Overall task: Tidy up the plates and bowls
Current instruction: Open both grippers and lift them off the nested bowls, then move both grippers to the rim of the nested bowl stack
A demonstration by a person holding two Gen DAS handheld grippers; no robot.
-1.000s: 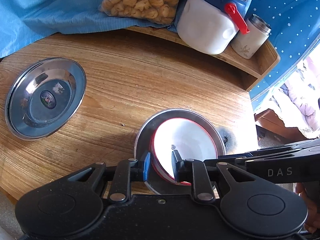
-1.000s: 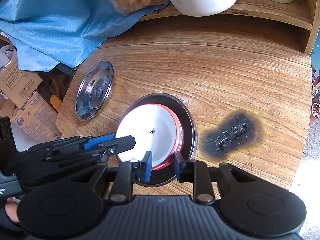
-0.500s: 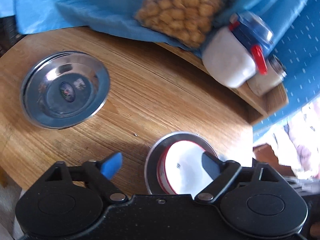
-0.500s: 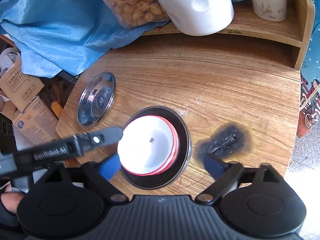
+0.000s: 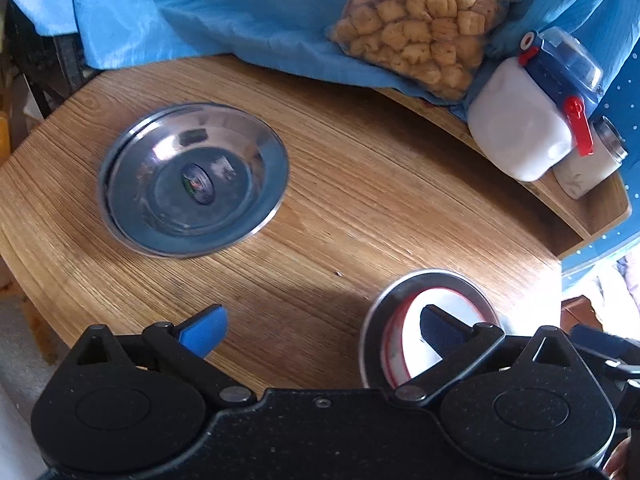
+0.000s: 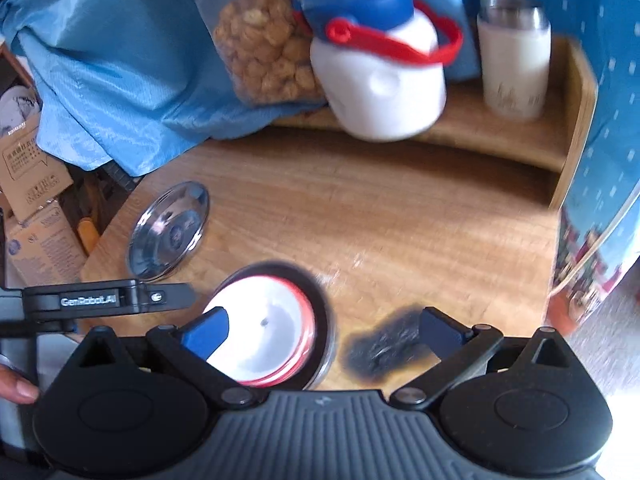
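While both sets of tongs hang over the near edge of the wooden table (image 5: 380, 200), neither has anything in its grip. Left gripper (image 5: 324, 330) — jaws spread wide, blue pad out over bare wood, the dark one over the white bowl (image 5: 412, 344). Right gripper (image 6: 324, 332) — just as wide, nothing between the fingers, its blue pad above the bowl's near left rim and its dark pad above the burn mark (image 6: 384, 346).

That red-rimmed white bowl sits nested inside a steel plate (image 5: 374, 320) close to the near edge, and the black burn mark lies just beside the plate on its right in the right wrist view. The left tool's arm, lettered "GenRobot.AI", pokes in from the left there.

Further out, towards the table's left side, a second steel plate (image 5: 192, 184) rests flat, well apart from the nested pair, a sticker in its middle.

At the far edge, a raised wooden shelf (image 6: 460, 136) carries a white jug (image 6: 384, 84) with a blue lid and red handle, leaning, and a white cup (image 6: 514, 64) with a metal top beside it. A bag of snacks (image 5: 424, 20) lies on blue cloth (image 5: 200, 12) behind. The right wrist view is motion-blurred.
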